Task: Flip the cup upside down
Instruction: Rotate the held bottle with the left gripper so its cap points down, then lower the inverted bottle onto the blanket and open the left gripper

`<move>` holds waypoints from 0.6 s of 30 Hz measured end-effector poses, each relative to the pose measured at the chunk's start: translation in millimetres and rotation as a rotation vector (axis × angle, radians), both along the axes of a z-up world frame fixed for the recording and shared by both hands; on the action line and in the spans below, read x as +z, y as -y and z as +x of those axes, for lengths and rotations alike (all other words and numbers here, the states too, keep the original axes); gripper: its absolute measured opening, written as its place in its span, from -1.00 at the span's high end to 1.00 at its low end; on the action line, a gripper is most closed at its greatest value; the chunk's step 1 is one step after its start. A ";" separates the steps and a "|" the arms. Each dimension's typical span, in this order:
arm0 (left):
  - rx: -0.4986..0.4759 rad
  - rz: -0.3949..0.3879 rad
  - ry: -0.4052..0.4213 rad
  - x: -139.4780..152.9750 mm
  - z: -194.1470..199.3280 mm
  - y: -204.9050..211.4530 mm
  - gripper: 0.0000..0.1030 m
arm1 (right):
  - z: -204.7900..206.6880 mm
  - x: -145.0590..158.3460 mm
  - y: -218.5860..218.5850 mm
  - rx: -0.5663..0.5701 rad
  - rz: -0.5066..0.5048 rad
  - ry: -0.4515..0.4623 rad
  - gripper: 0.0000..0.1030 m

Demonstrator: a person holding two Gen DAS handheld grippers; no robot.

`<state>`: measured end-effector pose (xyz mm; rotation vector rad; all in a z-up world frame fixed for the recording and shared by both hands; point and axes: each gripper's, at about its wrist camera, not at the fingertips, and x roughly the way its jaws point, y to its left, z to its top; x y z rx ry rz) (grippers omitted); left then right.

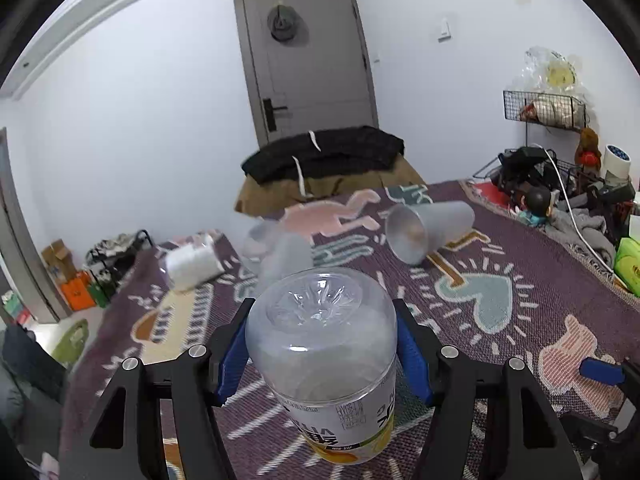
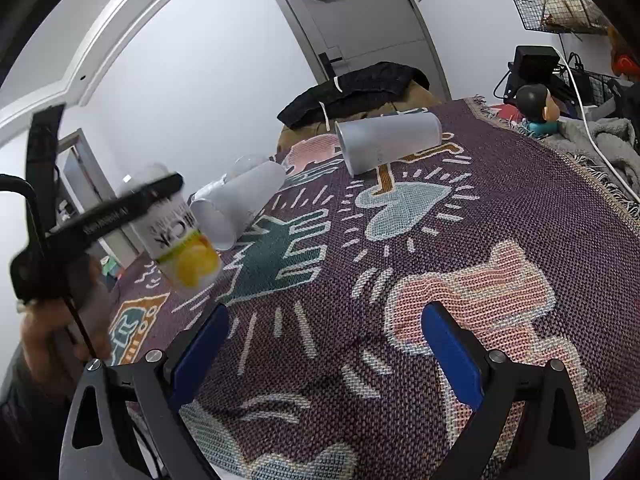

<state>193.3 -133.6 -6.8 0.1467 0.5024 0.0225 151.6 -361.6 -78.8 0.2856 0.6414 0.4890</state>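
Observation:
My left gripper is shut on a clear plastic cup with a yellow fruit label. Its ribbed base points away from the camera. In the right wrist view the same cup hangs above the patterned blanket, tilted, base uppermost and mouth facing down. The left gripper is blurred around it. A frosted grey cup lies on its side farther back. Another frosted cup lies on its side behind the held cup. My right gripper is open and empty, low over the blanket.
A white tissue pack lies at the blanket's left edge. A black jacket is draped over a brown seat at the far end. Cables, a doll, wire baskets and a green box crowd the right side.

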 end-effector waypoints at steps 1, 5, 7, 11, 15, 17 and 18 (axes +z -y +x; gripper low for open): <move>-0.006 0.000 -0.005 -2.9 0.5 2.1 -0.29 | 0.4 -0.5 0.2 -0.001 0.000 -0.002 -0.90; -0.021 0.036 -0.028 -13.0 -0.3 12.8 -0.30 | 1.7 -2.5 -0.1 -0.001 0.003 -0.008 -0.90; -0.030 0.051 -0.037 -13.9 -1.8 14.5 -0.33 | 2.0 -3.3 -0.1 0.001 0.005 -0.012 -0.89; -0.041 -0.006 -0.094 -10.8 0.1 7.6 -0.67 | 1.6 -2.7 -0.1 0.003 0.005 -0.011 -0.89; -0.028 -0.087 -0.063 4.2 -8.6 -6.9 -0.95 | 0.3 -1.6 -2.2 0.010 0.000 -0.007 -0.90; -0.026 -0.099 -0.050 12.0 -14.5 -11.9 -0.96 | -0.7 -0.9 -3.4 0.015 -0.001 -0.007 -0.90; -0.029 -0.100 -0.047 14.7 -17.0 -13.5 -0.96 | -1.2 -0.1 -4.1 0.016 -0.002 -0.006 -0.90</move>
